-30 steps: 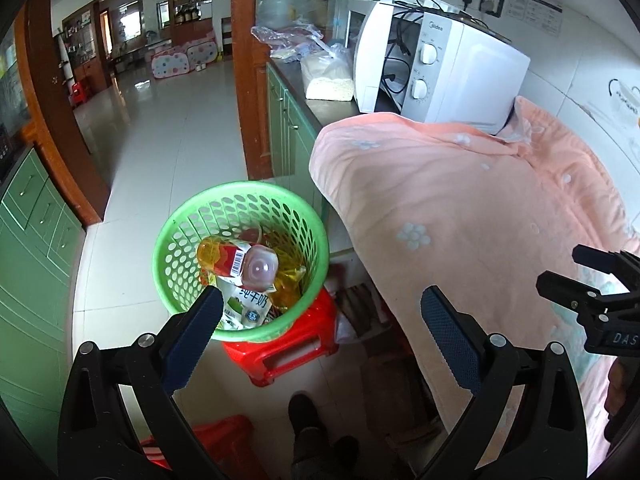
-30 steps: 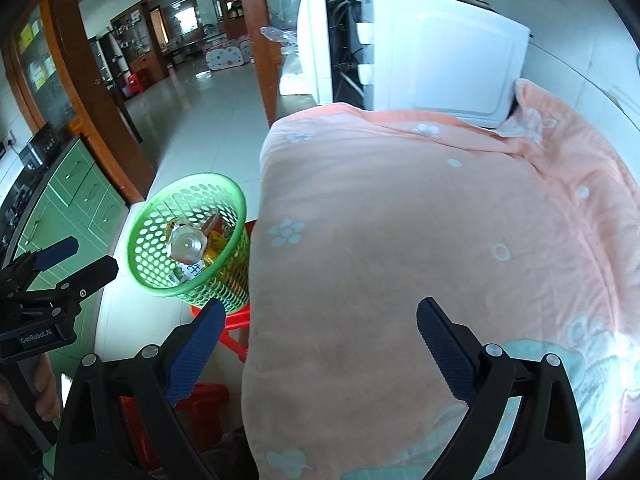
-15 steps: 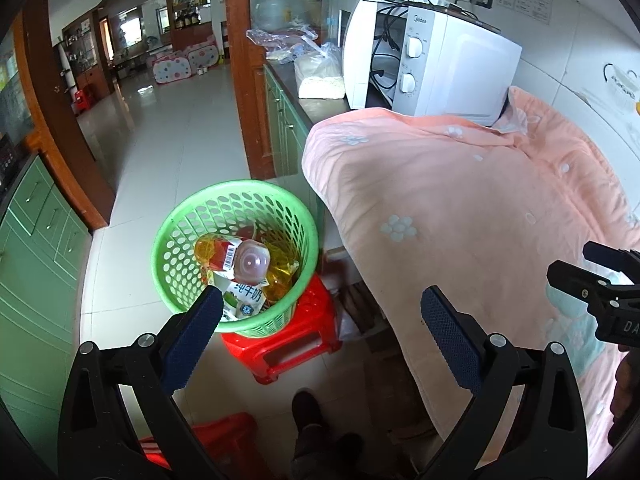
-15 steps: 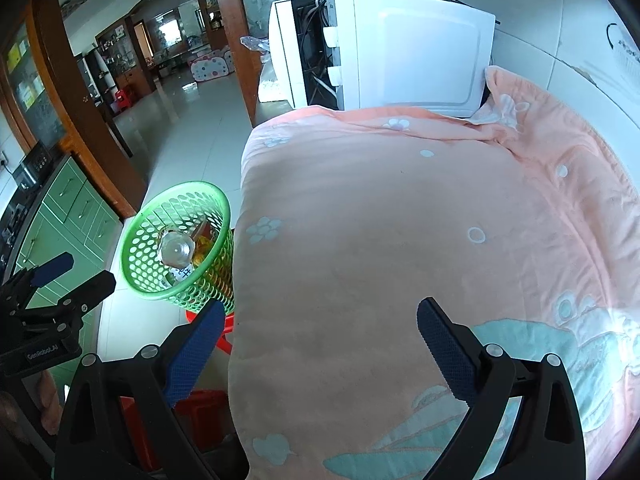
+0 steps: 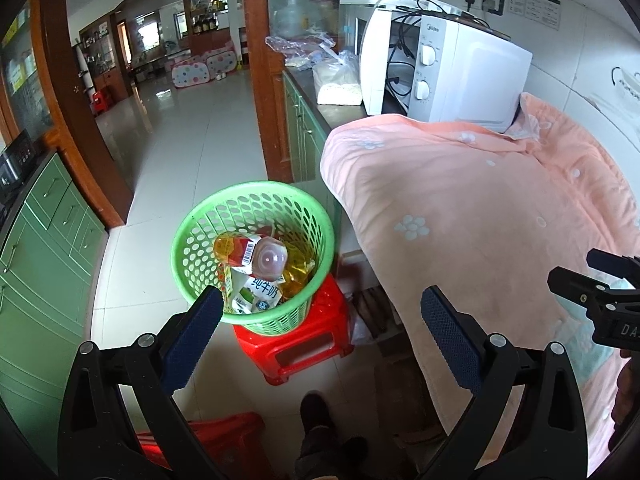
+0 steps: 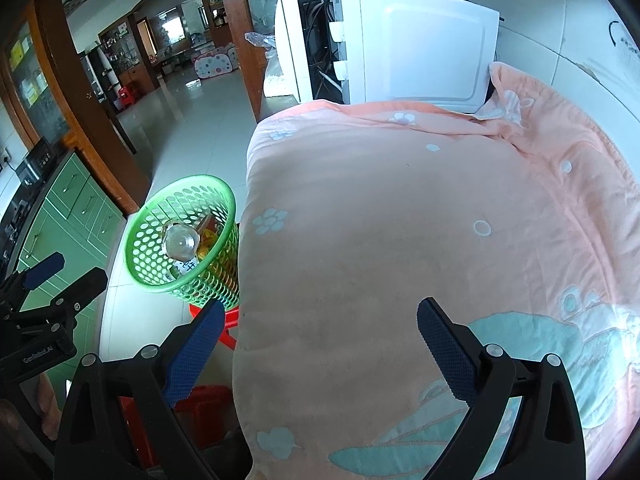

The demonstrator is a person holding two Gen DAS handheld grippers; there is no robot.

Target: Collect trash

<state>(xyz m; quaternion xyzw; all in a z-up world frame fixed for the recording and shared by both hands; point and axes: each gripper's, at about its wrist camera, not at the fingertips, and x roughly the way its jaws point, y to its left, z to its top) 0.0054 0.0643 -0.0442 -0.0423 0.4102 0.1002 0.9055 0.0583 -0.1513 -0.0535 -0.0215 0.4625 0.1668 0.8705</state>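
A: Trash is sitting in the green basket (image 5: 192,248), which is standing on a red stool (image 5: 304,344) on the tiled floor (image 5: 192,152). On top, a clear bottle (image 5: 252,254) with a red label and yellowish liquid is lying tilted, its round end facing up; a white and green carton (image 5: 256,294) is lying under it.

B: What is staying hidden?

A: The basket wall is covering the lower items, and the carton's print is reading too small. In the right wrist view the pink blanket (image 6: 400,240) on the table is cutting off the basket's near side, and only the bottle end is showing clearly.

B: And the tongs?

A: Left tongs (image 5: 320,338) are hanging spread wide and holding nothing, above and just in front of the basket, with the left pad (image 5: 192,336) overlapping its rim. Right tongs (image 6: 320,352) are also gaping empty, over the blanket, well apart from the basket, which is lying off to their left.
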